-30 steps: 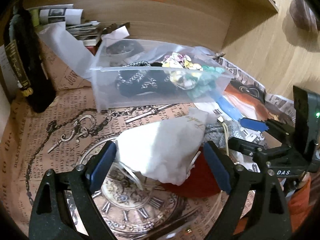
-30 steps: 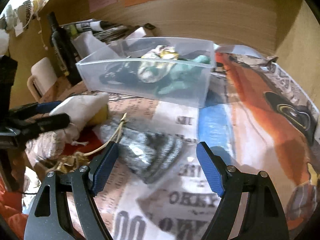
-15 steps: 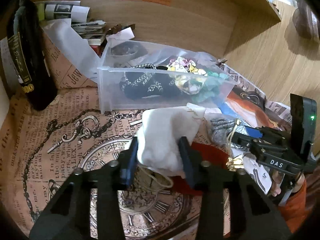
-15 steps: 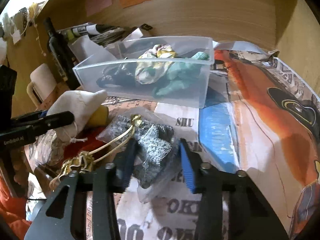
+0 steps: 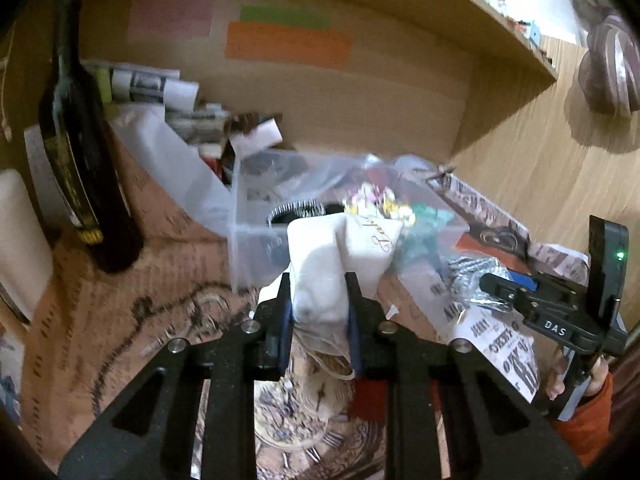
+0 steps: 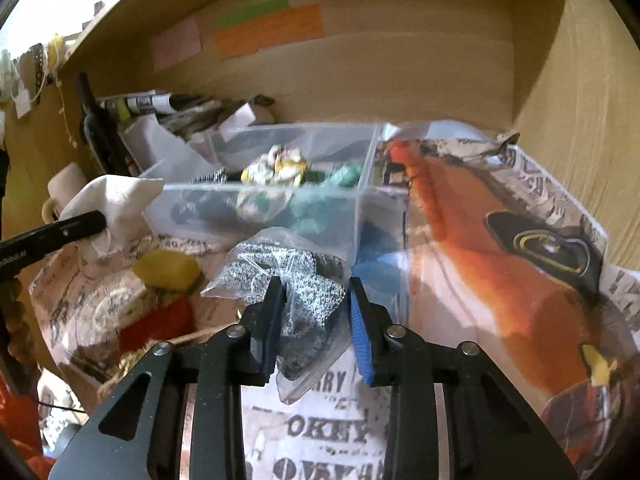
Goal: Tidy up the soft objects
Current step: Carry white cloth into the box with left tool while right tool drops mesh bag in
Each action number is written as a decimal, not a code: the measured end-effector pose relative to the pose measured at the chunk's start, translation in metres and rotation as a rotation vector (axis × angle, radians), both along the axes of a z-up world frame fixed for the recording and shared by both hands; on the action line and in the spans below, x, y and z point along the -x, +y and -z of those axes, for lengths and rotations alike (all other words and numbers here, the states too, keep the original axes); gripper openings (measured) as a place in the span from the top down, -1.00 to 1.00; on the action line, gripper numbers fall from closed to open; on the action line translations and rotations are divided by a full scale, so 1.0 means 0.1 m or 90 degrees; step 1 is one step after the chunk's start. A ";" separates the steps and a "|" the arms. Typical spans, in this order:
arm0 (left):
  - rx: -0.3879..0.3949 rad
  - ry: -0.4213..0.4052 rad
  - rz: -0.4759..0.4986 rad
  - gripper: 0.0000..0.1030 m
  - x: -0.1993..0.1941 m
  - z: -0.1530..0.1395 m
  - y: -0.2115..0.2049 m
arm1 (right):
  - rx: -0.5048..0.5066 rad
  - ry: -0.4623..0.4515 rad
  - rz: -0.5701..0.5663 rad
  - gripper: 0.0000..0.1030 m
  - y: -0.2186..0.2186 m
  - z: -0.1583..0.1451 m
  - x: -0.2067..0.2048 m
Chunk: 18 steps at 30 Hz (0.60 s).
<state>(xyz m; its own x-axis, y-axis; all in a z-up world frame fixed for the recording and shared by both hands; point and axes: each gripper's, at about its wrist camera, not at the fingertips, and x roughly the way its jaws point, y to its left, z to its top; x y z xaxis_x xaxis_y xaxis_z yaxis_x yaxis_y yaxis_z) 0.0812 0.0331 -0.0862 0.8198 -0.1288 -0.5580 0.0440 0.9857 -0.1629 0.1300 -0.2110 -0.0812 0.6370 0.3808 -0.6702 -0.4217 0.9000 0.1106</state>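
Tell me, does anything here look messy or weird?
A bit messy: a yellow soft thing and red cloth lie loose outside the clear bin. Papers are heaped behind it. Nothing looks broken.

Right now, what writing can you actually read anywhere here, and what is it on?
"DAS": on the right gripper.
"OKEY": newsprint sheet under the bagged cloth.
Gold script on the white pouch: too blurred to read.
Bottle label, coloured wall notes: unreadable.
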 end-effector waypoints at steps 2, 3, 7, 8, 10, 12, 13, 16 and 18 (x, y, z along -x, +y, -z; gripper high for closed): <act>-0.005 -0.012 -0.004 0.56 -0.01 -0.07 0.00 | -0.005 -0.014 0.000 0.45 0.00 -0.07 -0.01; -0.010 -0.021 -0.008 0.56 -0.01 -0.11 -0.01 | -0.007 -0.022 -0.001 0.45 0.01 -0.11 -0.01; -0.015 -0.048 -0.019 0.56 -0.07 -0.26 0.01 | -0.019 -0.060 -0.010 0.45 0.06 -0.30 -0.04; -0.013 -0.054 -0.019 0.56 -0.09 -0.29 0.02 | -0.022 -0.068 -0.012 0.45 0.07 -0.34 -0.04; -0.014 -0.063 -0.022 0.56 -0.13 -0.34 0.04 | -0.027 -0.084 -0.015 0.45 0.11 -0.42 -0.06; -0.016 -0.071 -0.024 0.56 -0.18 -0.39 0.04 | -0.032 -0.101 -0.020 0.45 0.15 -0.50 -0.09; -0.015 -0.076 -0.025 0.56 -0.21 -0.42 0.05 | -0.037 -0.110 -0.025 0.45 0.18 -0.55 -0.11; -0.015 -0.085 -0.027 0.56 -0.30 -0.48 0.07 | -0.041 -0.133 -0.031 0.45 0.23 -0.66 -0.16; -0.017 -0.092 -0.029 0.56 -0.36 -0.53 0.08 | -0.045 -0.147 -0.035 0.45 0.27 -0.73 -0.19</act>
<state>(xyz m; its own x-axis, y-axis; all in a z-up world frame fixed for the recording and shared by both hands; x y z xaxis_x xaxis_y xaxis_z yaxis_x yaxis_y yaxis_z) 0.1168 0.0409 -0.0329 0.8968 -0.0759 -0.4359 0.0198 0.9911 -0.1318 0.1493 -0.1839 -0.0081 0.7472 0.4604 -0.4793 -0.4917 0.8681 0.0672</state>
